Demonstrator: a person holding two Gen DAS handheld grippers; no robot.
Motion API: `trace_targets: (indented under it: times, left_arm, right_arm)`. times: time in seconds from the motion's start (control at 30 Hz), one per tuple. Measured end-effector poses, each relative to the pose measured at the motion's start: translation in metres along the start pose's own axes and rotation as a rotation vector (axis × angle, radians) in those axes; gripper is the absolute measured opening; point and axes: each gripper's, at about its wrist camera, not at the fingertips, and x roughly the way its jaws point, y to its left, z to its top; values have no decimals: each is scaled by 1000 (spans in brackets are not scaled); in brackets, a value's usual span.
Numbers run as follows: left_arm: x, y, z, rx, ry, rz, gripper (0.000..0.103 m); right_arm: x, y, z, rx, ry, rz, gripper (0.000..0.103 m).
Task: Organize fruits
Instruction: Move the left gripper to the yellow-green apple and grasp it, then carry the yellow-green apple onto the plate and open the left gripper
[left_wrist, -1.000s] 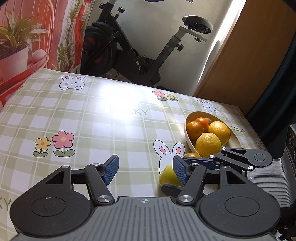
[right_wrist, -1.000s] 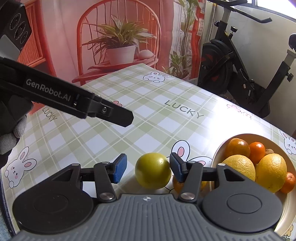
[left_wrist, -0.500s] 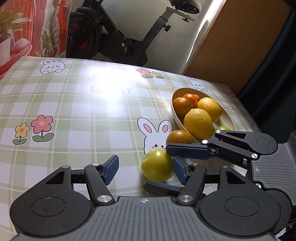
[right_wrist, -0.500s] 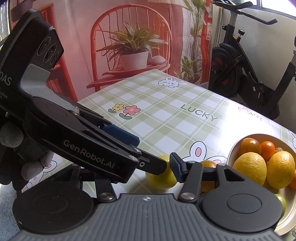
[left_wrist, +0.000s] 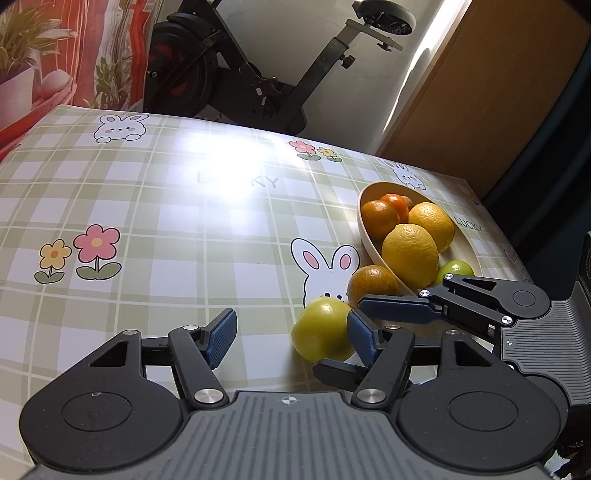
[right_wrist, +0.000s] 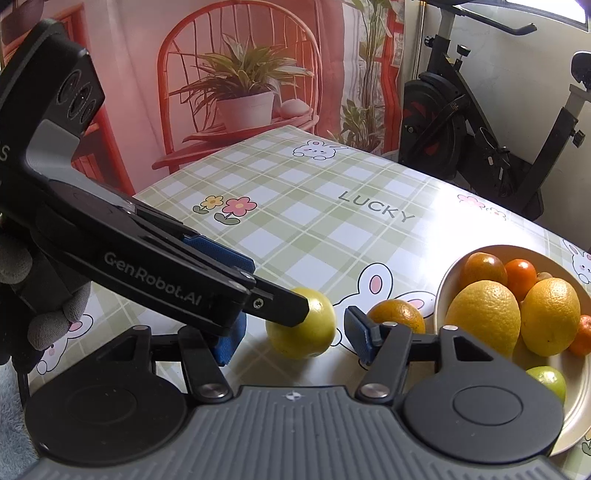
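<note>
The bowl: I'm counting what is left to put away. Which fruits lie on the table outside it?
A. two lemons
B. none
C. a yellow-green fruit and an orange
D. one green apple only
C: the yellow-green fruit and an orange sit on the tablecloth beside the bowl.

Left wrist cam sits just behind the left gripper (left_wrist: 291, 332), tilted down over the checked tablecloth (left_wrist: 155, 221), facing the exercise bike (left_wrist: 258, 74) and wooden door; right wrist cam sits behind the right gripper (right_wrist: 291, 332), also tilted down, facing the red chair backdrop (right_wrist: 236, 81) with the bike at its right edge; both very close to the tabletop; shared ground: the yellow-green fruit (left_wrist: 321, 332) (right_wrist: 303, 328), the fruit bowl (left_wrist: 365, 199) (right_wrist: 447, 280), the bunny print; each cam catches the other gripper crossing in.
</note>
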Motion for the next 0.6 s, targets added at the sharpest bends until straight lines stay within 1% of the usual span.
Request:
trace_targets:
  times: [0.17, 0.4, 0.6]
  left_arm:
    - [-3, 5, -3, -18, -9, -4, 69]
    - [-4, 7, -4, -35, -18, 0, 69]
    - [-3, 4, -5, -39, -17, -22, 67]
  right_arm:
    - [5, -1, -1, 10, 12, 5, 60]
    - [18, -2, -1, 22, 46, 22, 49]
    - [17, -4, -4, 51, 43, 24, 48]
